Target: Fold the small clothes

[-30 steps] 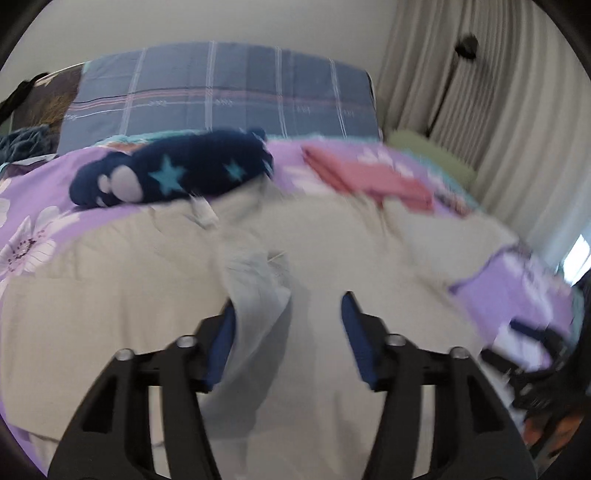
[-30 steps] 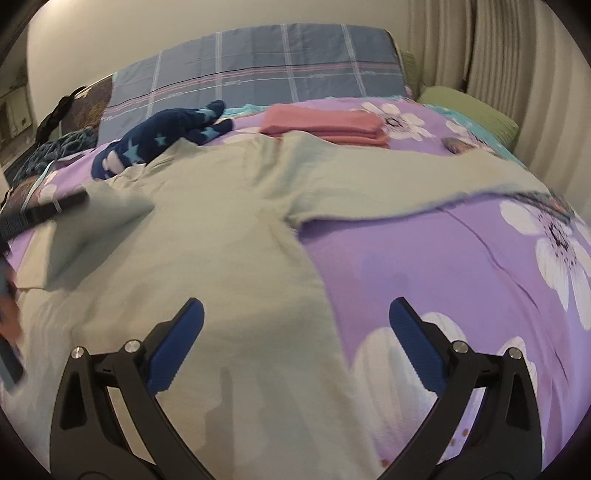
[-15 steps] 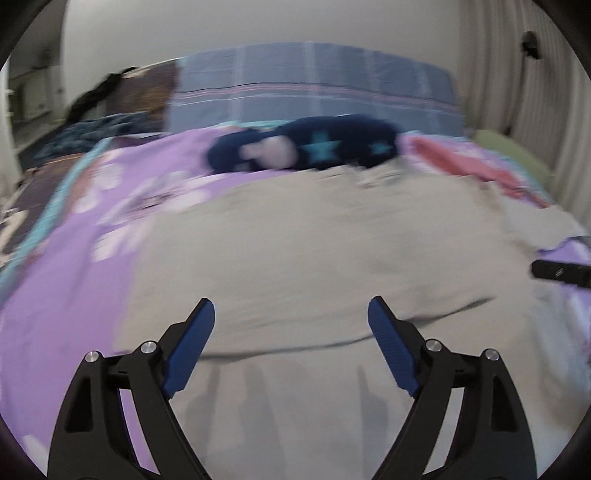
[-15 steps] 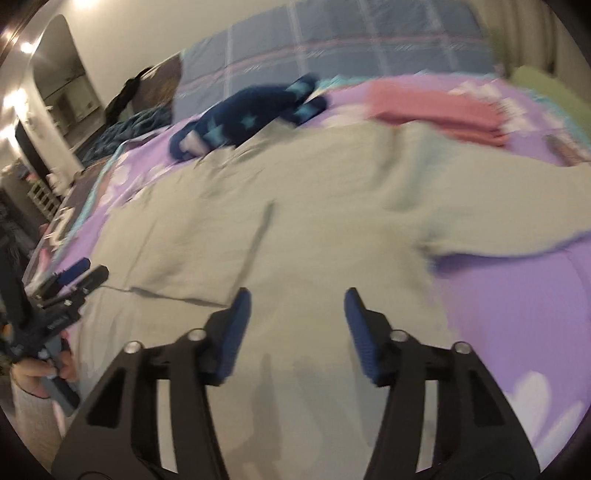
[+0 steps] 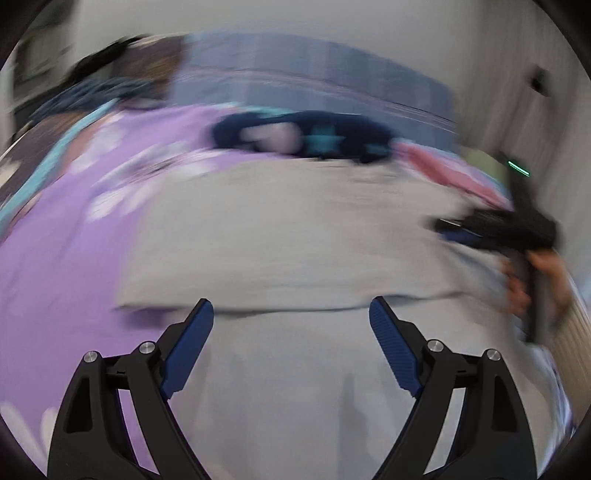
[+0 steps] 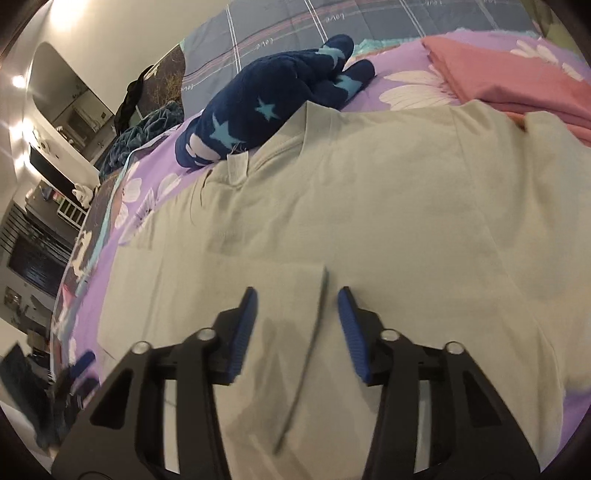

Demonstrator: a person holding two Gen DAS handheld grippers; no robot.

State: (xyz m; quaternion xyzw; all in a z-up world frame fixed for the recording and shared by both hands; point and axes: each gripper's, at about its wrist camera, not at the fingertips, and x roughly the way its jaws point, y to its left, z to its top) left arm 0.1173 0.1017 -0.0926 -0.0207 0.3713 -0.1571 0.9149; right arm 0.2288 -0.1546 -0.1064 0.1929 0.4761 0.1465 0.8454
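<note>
Left wrist view, blurred: the left gripper (image 5: 291, 319) hangs over a pale grey-green shirt (image 5: 295, 236) spread on a purple floral bedspread (image 5: 62, 258), its blue-padded jaws standing wide apart with nothing between them but the cloth lying flat below. A folded edge of the shirt runs across from 9 o'clock to 3 o'clock just beyond the fingertips. At 12 o'clock, past the shirt's far edge, lies a navy star-print plush toy (image 5: 306, 136), with a plaid blue pillow (image 5: 314, 85) behind it. At 3 o'clock the right gripper (image 5: 448, 229) reaches over the shirt, held in a person's hand (image 5: 535, 273). A strip of folded pink cloth (image 5: 439, 166) shows at 2 o'clock.

Right wrist view, sharper: the right gripper (image 6: 297, 295) points down at the same shirt (image 6: 369, 206), which fills the middle of the frame. Its jaws have just been closing and now stand partly apart; a raised fold of the shirt runs up between them, though neither pad presses on it. The shirt's collar sits at 11 o'clock, touching the plush toy (image 6: 266, 107). The pink cloth (image 6: 509, 77) lies at 1 o'clock, its near edge tucked beside the shirt's shoulder. The bedspread (image 6: 406, 81) shows between toy and pink cloth, the pillow (image 6: 295, 33) at 12 o'clock. At 8 o'clock the left gripper (image 6: 79, 363) appears dim and small at the bed's edge.
</note>
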